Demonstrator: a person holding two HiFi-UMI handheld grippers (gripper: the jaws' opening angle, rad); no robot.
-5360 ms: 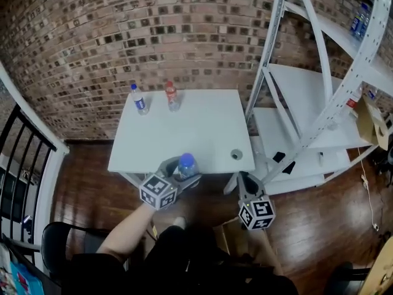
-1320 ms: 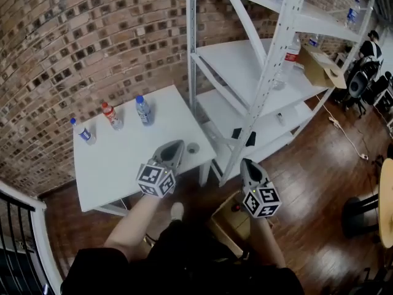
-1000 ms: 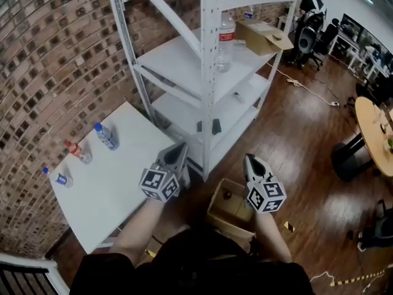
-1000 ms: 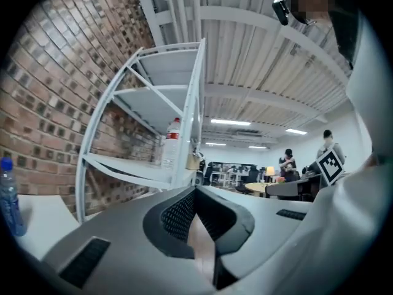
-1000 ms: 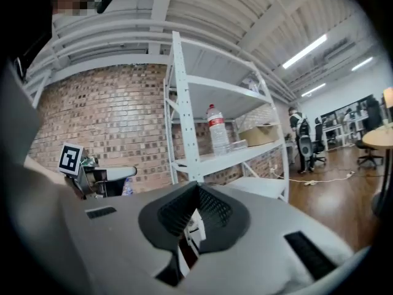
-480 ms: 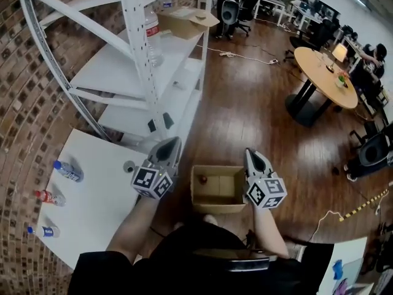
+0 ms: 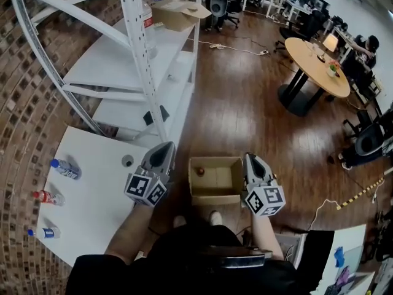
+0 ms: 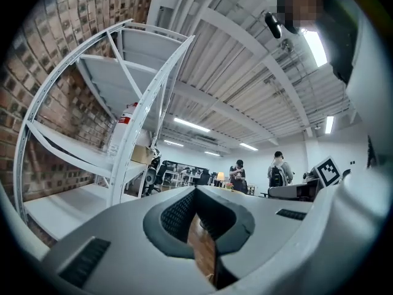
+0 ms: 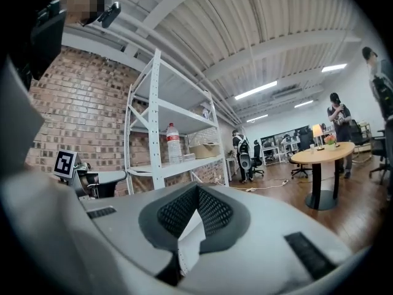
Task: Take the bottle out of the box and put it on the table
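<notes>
Both with jaws closed empty, left gripper (image 7: pixel 162 150) and right gripper (image 7: pixel 250 160) flank the box (image 7: pixel 214 198) holding a bottle (image 7: pixel 199 171).

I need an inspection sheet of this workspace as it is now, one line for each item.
Surface: white table.
Job's things: cardboard box on the floor, a red-capped bottle inside; three bottles on the table.
Clutter: small round object on the table.
Grippers: left gripper and right gripper shut, empty, flanking the box.
Cables: white cable on the floor past the rack.
Surroundings: shelf rack, brick wall, round table, office chairs.
</notes>
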